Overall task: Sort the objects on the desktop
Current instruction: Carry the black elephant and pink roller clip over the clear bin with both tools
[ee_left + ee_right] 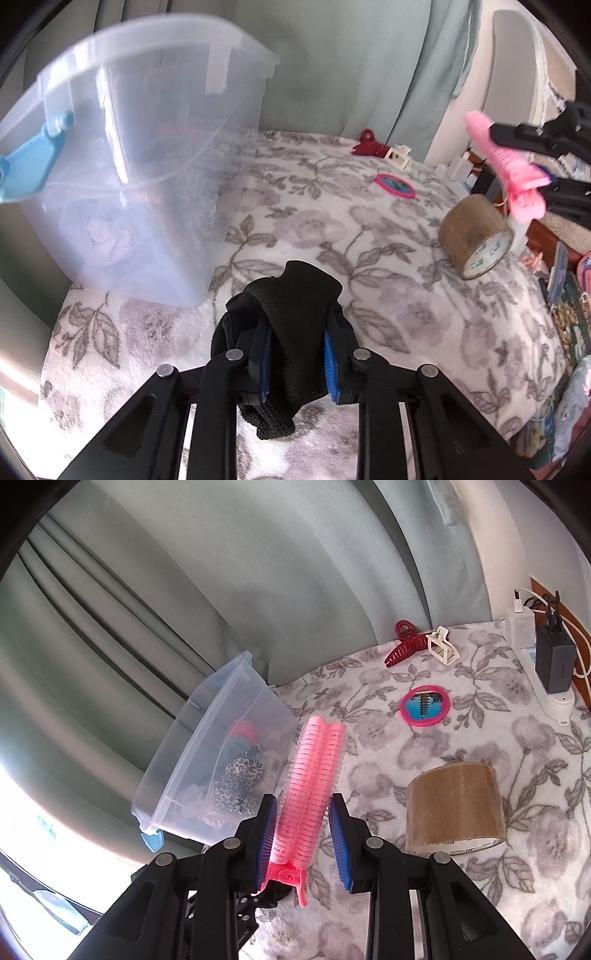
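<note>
— Left gripper (297, 345): what is gripped?
— A black cloth (295, 314), lower centre, beside the bin (147, 184).
— Right gripper (303, 836)?
— A pink hair roller clip (314, 775) is clamped, centre frame.

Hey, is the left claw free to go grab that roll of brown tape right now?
Probably not yet. The left claw is shut on a black cloth. The brown tape stands unobstructed on the floral blanket, so the path looks open once the cloth is dropped.
</note>
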